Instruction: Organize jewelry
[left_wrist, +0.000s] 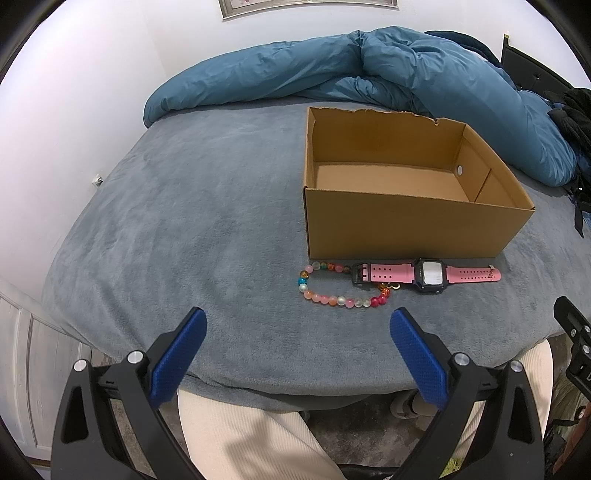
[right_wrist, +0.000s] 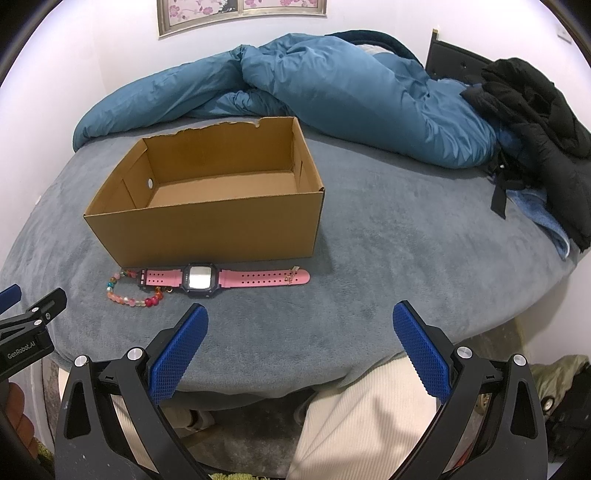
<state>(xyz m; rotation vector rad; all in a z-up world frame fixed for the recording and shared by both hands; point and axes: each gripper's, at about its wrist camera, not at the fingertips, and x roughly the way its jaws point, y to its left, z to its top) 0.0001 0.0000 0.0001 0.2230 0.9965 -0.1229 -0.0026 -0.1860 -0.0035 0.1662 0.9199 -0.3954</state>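
An open cardboard box (left_wrist: 406, 229) (right_wrist: 221, 225) stands on the grey bed cover with nothing inside. Just in front of it lies a pink-strapped digital watch (left_wrist: 428, 275) (right_wrist: 199, 277), stretched flat. A bracelet of coloured beads (left_wrist: 332, 299) (right_wrist: 127, 297) curls beside the watch's buckle end, touching it. My left gripper (left_wrist: 298, 321) hovers open near the bed's front edge, short of the bracelet. My right gripper (right_wrist: 301, 315) is open too, held short of the watch's free strap end. Nothing sits between either pair of fingers.
A rumpled blue duvet (left_wrist: 369, 70) (right_wrist: 332, 85) lies behind the box. Black clothing (right_wrist: 535, 122) is piled at the right of the bed. The grey cover (left_wrist: 203, 221) stretches left of the box. A person's cream-trousered legs (left_wrist: 251, 435) are below the bed edge.
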